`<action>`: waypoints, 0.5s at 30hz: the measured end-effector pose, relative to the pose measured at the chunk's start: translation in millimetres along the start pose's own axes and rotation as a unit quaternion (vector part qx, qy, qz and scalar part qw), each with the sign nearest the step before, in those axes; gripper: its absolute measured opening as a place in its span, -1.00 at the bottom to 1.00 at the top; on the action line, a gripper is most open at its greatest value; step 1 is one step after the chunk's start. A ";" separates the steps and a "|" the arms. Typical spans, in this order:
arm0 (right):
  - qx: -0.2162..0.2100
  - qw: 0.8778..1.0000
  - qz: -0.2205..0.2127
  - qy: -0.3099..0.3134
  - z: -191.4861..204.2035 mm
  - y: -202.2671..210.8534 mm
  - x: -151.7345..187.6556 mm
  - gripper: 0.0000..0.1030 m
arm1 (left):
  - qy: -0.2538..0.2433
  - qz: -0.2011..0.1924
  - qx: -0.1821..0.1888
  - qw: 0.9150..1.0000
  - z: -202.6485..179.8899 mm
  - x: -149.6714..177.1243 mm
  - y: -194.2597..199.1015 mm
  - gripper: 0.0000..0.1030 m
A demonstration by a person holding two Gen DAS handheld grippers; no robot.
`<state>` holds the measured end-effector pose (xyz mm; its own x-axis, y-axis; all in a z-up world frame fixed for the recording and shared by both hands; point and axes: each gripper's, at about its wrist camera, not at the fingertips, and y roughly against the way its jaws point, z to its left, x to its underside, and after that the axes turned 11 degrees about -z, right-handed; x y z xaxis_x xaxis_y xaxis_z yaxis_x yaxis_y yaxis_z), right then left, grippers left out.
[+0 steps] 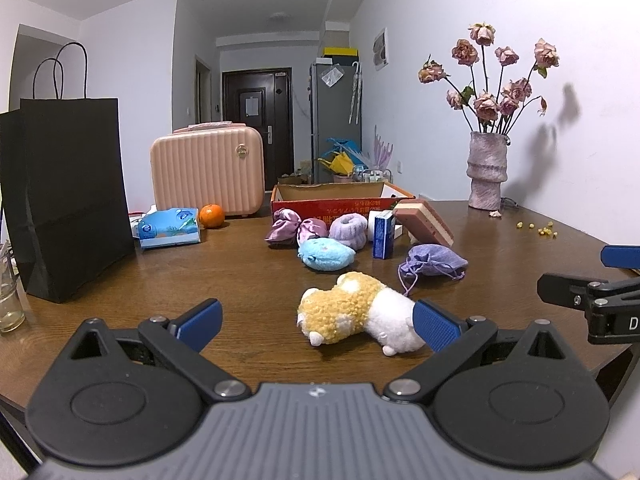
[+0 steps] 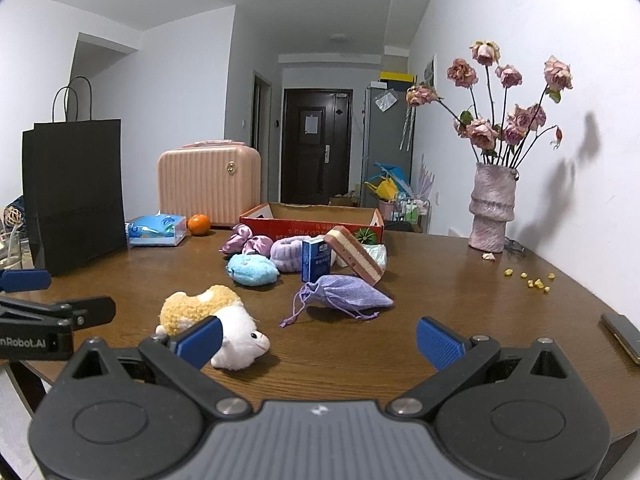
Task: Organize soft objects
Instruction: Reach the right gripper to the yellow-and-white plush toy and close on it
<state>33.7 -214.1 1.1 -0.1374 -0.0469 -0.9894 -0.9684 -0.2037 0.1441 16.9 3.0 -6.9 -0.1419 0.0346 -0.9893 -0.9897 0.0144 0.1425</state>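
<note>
A yellow-and-white plush toy [image 1: 356,314] [image 2: 216,316] lies on the brown table near the front. My left gripper [image 1: 316,326] is open, its right pad touching or just in front of the plush's white end. My right gripper [image 2: 318,342] is open over bare wood, with the plush at its left finger. Behind lie a lilac drawstring pouch [image 1: 434,262] [image 2: 346,292], a blue plush [image 1: 326,254] [image 2: 252,270], a purple fluffy ring [image 1: 349,229] [image 2: 289,254], pink satin scrunchies [image 1: 294,230] [image 2: 244,242] and a striped sponge block [image 1: 424,220] [image 2: 354,254].
An open red cardboard box [image 1: 332,202] [image 2: 312,220] stands behind the pile. A blue carton [image 1: 383,236] [image 2: 316,260], tissue pack [image 1: 170,227], orange [image 1: 211,216], pink case [image 1: 208,168], black bag [image 1: 68,196], flower vase [image 1: 487,172] and a phone [image 2: 622,336] also sit here.
</note>
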 end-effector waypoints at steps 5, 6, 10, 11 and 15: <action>-0.006 1.000 0.014 -0.003 0.7 -13.9 1.8 1.00 | 0.000 0.010 0.000 1.000 2.5 -0.3 -12.5 1.00; -0.006 1.000 0.017 -0.003 1.1 -17.3 1.9 1.00 | 0.000 0.012 0.000 1.000 3.2 -0.1 -15.0 1.00; -0.010 1.000 0.028 -0.003 3.6 -29.6 3.2 1.00 | 0.002 0.019 0.000 1.000 6.6 0.9 -24.6 1.00; -0.011 0.999 0.031 -0.003 4.1 -33.2 3.5 1.00 | 0.003 0.021 0.000 1.000 7.7 1.2 -27.1 1.00; -0.017 0.999 0.045 -0.002 6.5 -48.2 5.8 1.00 | 0.006 0.031 0.000 0.999 12.6 2.9 -37.8 1.00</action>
<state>78.2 -198.2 -11.8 -0.2249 -0.0630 -0.9723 -0.9444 -0.2315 0.2335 54.1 15.1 -14.8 -0.2036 0.0231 -0.9788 -0.9789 0.0122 0.2039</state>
